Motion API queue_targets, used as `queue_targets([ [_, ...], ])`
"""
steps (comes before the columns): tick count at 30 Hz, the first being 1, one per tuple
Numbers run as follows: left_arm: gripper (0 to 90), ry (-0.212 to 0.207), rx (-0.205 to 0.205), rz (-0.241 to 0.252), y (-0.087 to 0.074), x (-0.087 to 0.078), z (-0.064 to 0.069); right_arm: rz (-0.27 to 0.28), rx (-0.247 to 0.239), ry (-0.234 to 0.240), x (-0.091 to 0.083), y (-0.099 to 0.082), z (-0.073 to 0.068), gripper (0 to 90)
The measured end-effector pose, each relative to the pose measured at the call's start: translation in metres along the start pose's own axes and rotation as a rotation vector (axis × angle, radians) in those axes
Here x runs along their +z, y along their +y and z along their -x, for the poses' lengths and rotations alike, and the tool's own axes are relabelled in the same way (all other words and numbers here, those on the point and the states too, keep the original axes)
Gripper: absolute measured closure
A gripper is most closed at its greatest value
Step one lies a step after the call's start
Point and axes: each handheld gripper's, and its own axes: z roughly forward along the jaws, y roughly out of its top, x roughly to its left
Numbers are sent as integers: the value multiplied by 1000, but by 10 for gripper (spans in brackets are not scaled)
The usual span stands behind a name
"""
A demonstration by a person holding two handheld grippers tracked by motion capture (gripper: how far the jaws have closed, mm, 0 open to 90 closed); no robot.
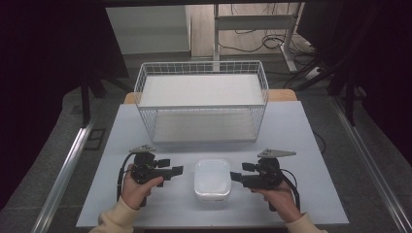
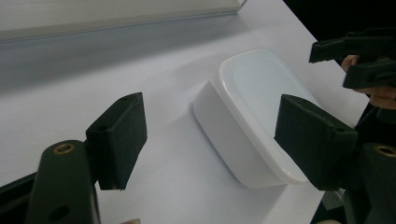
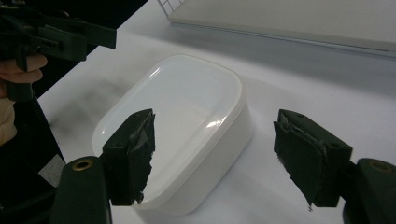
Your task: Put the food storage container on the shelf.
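Left tool [image 2: 210, 140]: jaws wide apart, empty, lower frame
Right tool [image 3: 212, 158]: likewise spread, empty
Lidded box [image 1: 212, 178]: untouched between them
Progress: grasp not yet begun

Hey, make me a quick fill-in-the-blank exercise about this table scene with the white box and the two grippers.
1. The white lidded box lies ____ the left gripper and the right gripper.
2. The fingers of both grippers stand ____, touching nothing.
3. Behind the box stands a white wire ____.

Missing words: between; open; basket

Glossy smooth plastic box [image 1: 212, 179]; matt table [image 1: 301, 145]; wire basket [image 1: 202, 101].
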Motion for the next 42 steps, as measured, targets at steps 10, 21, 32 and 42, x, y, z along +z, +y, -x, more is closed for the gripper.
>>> queue_targets([
  [10,245,-50,-23,-33,-1,16,8,-4,68,15,12,-2,1,320],
  [21,252,-98,-68,-91,-2,39,12,-40,105,20,26,-6,-1,376],
  [32,279,-128,-141,-127,-2,52,8,-57,110,30,32,-8,-3,427],
  [42,365,-178,-178,-169,-4,62,8,-54,164,45,34,-10,1,508],
])
